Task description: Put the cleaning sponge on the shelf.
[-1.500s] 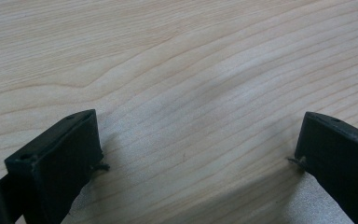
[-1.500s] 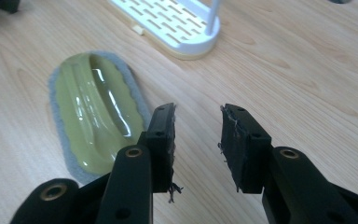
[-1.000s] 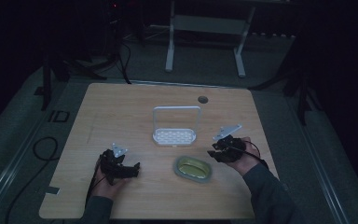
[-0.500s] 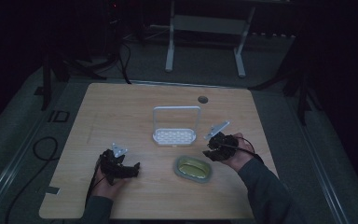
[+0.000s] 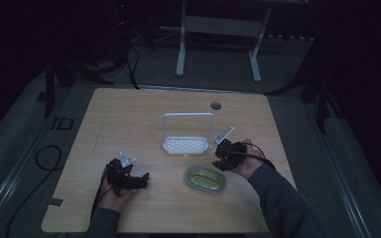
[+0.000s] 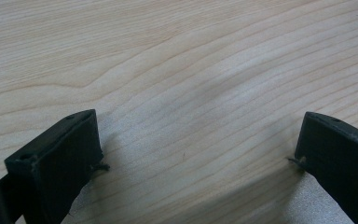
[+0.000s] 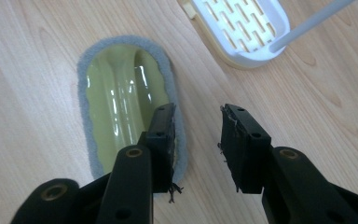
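a pale wooden table (image 5: 129, 119) with a rounded rectangular top is seen under dim light, and everything else is placed here relative to the white plastic slotted tray with a tall hoop handle (image 5: 186, 144) that stands near the table's middle. just in front of that tray and slightly to its right, an oval yellow-green glossy scrubber edged with grey felt (image 5: 206, 178) lies flat on the wood, apart from the tray. the right gripper (image 5: 226, 156) is held just beside the tray's right end and just behind the scrubber; in the right gripper view its black jaws are seen partly open over the scrubber's (image 7: 121, 107) near edge, with nothing clamped between them, one jaw above the grey rim and the other above bare wood. these jaws have just been closing a little, and no thing is caught between them. the left gripper (image 5: 129, 179) is rested on the table well to the left of the tray and nearer the person; in the left gripper view its jaws stand wide apart over bare wood grain, nothing held.
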A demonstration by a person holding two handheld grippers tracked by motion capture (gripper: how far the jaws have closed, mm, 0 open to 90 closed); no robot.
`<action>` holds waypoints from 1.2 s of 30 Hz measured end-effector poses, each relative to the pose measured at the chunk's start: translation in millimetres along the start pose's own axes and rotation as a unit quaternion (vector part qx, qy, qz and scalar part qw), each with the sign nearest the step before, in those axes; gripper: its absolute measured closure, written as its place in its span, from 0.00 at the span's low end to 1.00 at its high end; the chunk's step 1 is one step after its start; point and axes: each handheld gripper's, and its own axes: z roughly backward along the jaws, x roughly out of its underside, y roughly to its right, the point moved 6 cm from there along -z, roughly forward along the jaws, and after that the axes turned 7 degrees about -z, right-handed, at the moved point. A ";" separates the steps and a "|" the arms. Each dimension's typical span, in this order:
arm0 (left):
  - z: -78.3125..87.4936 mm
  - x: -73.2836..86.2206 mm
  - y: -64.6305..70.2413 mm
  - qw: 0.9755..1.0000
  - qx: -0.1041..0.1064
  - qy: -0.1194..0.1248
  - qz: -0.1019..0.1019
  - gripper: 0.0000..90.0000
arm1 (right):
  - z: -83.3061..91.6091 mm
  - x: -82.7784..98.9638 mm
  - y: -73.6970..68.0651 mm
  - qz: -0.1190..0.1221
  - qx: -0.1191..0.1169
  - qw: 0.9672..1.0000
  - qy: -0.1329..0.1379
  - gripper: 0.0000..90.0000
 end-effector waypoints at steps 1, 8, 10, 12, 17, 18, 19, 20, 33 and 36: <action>0.0 0.0 0.0 1.000 0.000 0.000 0.000 0.00 | 0.3 -0.5 -0.3 0.000 0.000 1.000 -0.002 0.72; 0.0 0.0 0.0 1.000 0.000 0.000 0.000 0.00 | -1.0 -4.2 -4.1 0.011 -0.007 1.000 -0.019 0.72; 0.0 0.0 0.0 1.000 0.000 0.000 0.000 0.00 | -2.0 -5.3 -5.1 0.015 -0.011 1.000 -0.021 0.72; 0.0 0.0 0.0 1.000 0.000 0.000 0.000 0.00 | -2.9 -5.9 -6.5 0.016 -0.013 0.999 -0.027 0.72; 0.0 0.0 0.0 1.000 0.000 0.000 0.000 0.00 | -4.6 -6.7 -8.9 0.022 -0.020 0.999 -0.040 0.71; 0.0 0.0 0.0 1.000 0.000 0.000 0.000 0.00 | -5.0 -7.1 -9.1 0.025 -0.022 0.999 -0.041 0.71; 0.0 0.0 0.0 1.000 0.000 0.000 0.000 0.00 | -5.1 -7.3 -9.7 0.025 -0.022 0.998 -0.044 0.71; 0.0 0.0 0.0 1.000 0.000 0.000 0.000 0.00 | -5.3 -7.6 -10.2 0.026 -0.023 0.998 -0.046 0.71; 0.0 0.0 0.0 1.000 0.000 0.000 0.000 0.00 | -7.0 -12.5 -17.1 0.042 -0.032 0.996 -0.067 0.70; 0.0 0.0 0.0 1.000 0.000 0.000 0.000 0.00 | -8.2 -12.9 -18.8 0.045 -0.035 0.996 -0.074 0.70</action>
